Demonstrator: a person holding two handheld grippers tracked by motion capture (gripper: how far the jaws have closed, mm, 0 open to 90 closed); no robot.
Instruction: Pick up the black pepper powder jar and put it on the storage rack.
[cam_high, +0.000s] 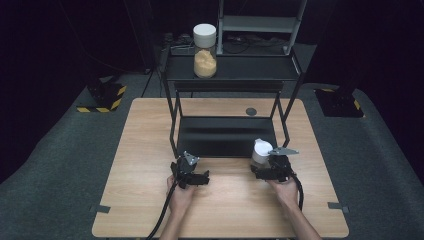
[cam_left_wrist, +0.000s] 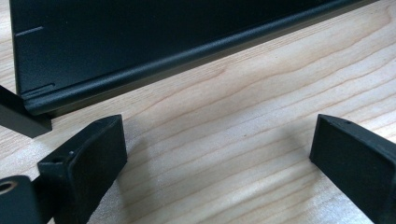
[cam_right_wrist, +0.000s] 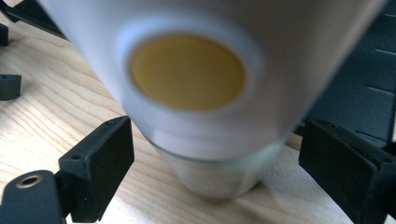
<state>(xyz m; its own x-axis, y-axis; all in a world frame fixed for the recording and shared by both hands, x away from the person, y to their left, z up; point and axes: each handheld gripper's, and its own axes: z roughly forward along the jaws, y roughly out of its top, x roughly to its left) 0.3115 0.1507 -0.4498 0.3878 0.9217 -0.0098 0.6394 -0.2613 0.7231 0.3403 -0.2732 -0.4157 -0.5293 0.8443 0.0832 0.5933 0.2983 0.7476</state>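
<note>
A jar with a white lid (cam_high: 261, 149) stands on the wooden table (cam_high: 150, 150) just in front of the black rack's lower shelf (cam_high: 225, 135). My right gripper (cam_high: 264, 163) reaches around it. In the right gripper view the jar (cam_right_wrist: 219, 177) sits between the two black pads (cam_right_wrist: 100, 163), with a small gap on each side, and its lid (cam_right_wrist: 187, 70) has a yellow disc on top. My left gripper (cam_high: 189, 169) rests to the left, open over bare wood (cam_left_wrist: 217, 149), facing the shelf's front edge (cam_left_wrist: 140, 70).
A second white-lidded jar (cam_high: 205, 50) with tan contents stands on the rack's upper shelf (cam_high: 250, 67). Thin rack legs (cam_high: 173, 125) rise at the shelf corners. A grey round insert (cam_high: 251, 111) lies in the table behind the rack.
</note>
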